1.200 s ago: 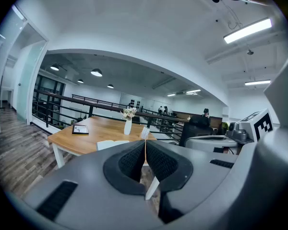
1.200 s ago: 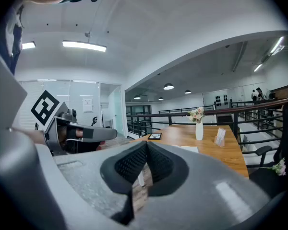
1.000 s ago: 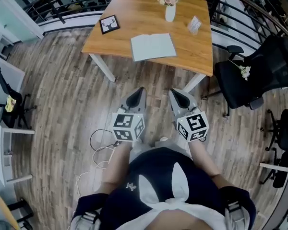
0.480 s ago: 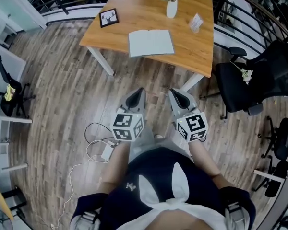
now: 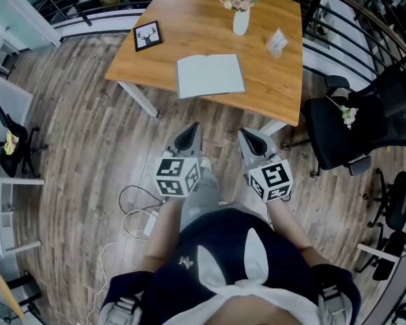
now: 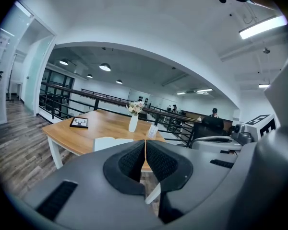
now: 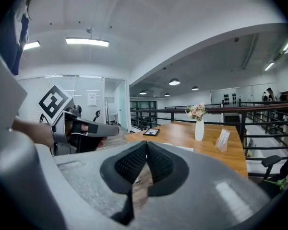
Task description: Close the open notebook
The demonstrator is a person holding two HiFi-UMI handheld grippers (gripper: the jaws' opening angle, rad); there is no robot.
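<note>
The open notebook (image 5: 210,75) lies flat with pale pages near the front edge of the wooden table (image 5: 162,66); it also shows past the jaws in the left gripper view (image 6: 109,143). My left gripper (image 5: 189,136) and right gripper (image 5: 251,139) are held side by side over the wood floor, short of the table and well apart from the notebook. Both are shut with nothing between their jaws, as the left gripper (image 6: 145,150) and the right gripper (image 7: 146,153) views show.
On the table stand a framed deer picture (image 5: 147,36), a white vase of flowers (image 5: 239,20) and a small card holder (image 5: 277,42). A black office chair (image 5: 355,124) stands right of the table. A cable and adapter (image 5: 145,219) lie on the floor at my left. Black railings run behind the table.
Both grippers and I have moved closer to the table; the table and notebook sit nearer and lower in the head view. The jaws stayed shut.
</note>
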